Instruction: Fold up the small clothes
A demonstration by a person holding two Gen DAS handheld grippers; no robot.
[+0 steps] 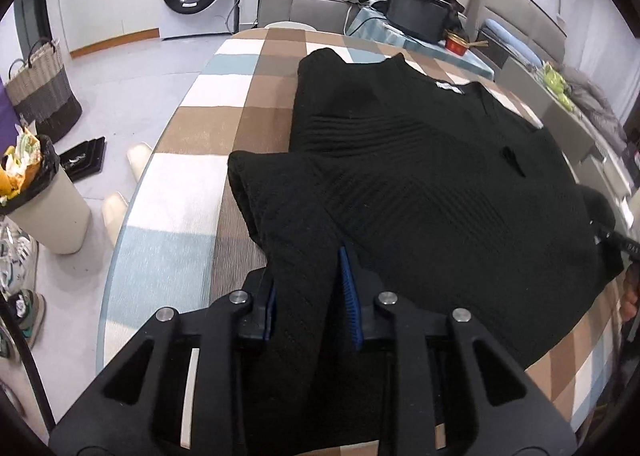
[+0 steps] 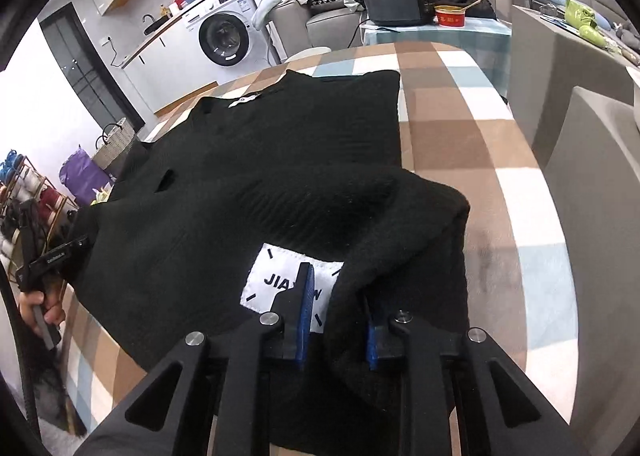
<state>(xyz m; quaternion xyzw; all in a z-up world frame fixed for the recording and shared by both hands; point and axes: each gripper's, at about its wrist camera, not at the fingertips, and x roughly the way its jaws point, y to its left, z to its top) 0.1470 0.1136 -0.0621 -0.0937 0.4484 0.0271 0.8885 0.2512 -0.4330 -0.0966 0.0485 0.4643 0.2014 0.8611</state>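
The near hem of the black sweater [image 1: 420,160] is pinched by the left gripper [image 1: 310,288] and the right gripper [image 2: 336,316], both nearly shut; it should be lifted evenly toward the far collar.

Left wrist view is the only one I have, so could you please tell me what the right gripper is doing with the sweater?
Observer: Between the fingers of the right gripper lies a thick fold of the black sweater; whether both pads press it I cannot tell.
Operator: Thank you. Is anything near it that I should know of?
Observer: Yes, a white patch with dark lettering sits on the sweater just beside that fold, partly behind one finger.
Operator: And can you see the person?
Observer: Only the left hand, near the sweater's far corner, wrapped round a handle.
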